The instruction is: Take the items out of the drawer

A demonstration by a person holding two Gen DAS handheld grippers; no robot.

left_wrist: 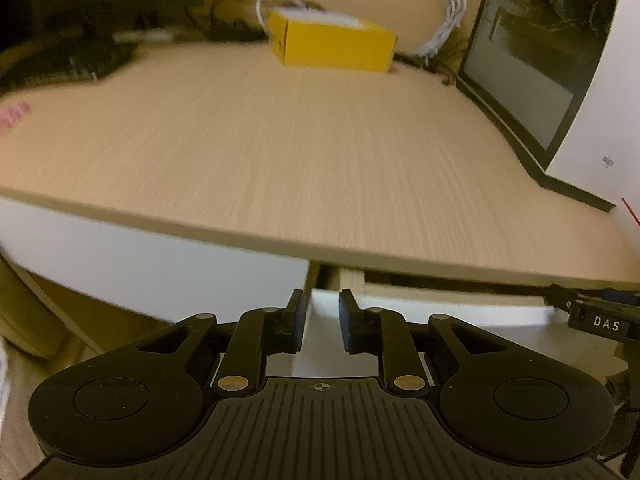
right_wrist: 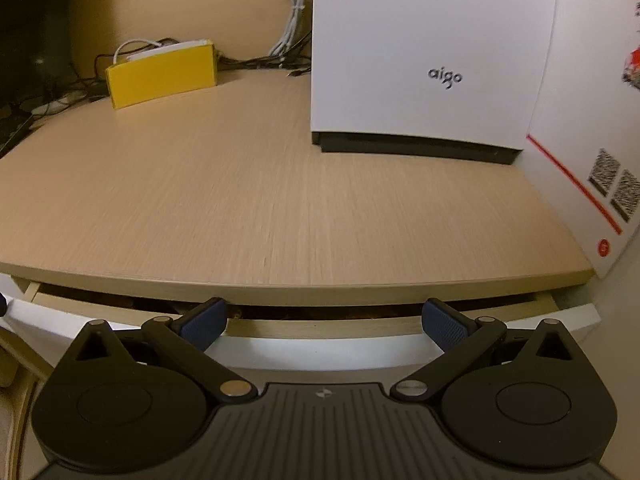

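A white drawer front (right_wrist: 320, 350) sits just under the light wood desk top (right_wrist: 260, 200), pulled out a little. A narrow dark gap shows above its inner wooden edge, and the contents cannot be made out. My right gripper (right_wrist: 324, 322) is wide open, its blue-padded fingers level with the drawer's top edge and nothing between them. My left gripper (left_wrist: 324, 320) is at the left end of the drawer (left_wrist: 460, 316), with its fingers a small gap apart and the white panel showing between them. The right gripper's body (left_wrist: 600, 322) shows at the right edge of the left wrist view.
A yellow box (right_wrist: 160, 74) lies at the back of the desk by tangled cables (right_wrist: 292, 12). A white computer case (right_wrist: 420, 60) stands at the right, with a white carton with a red stripe (right_wrist: 580, 160) beside it. A dark keyboard (left_wrist: 60, 64) is at the far left.
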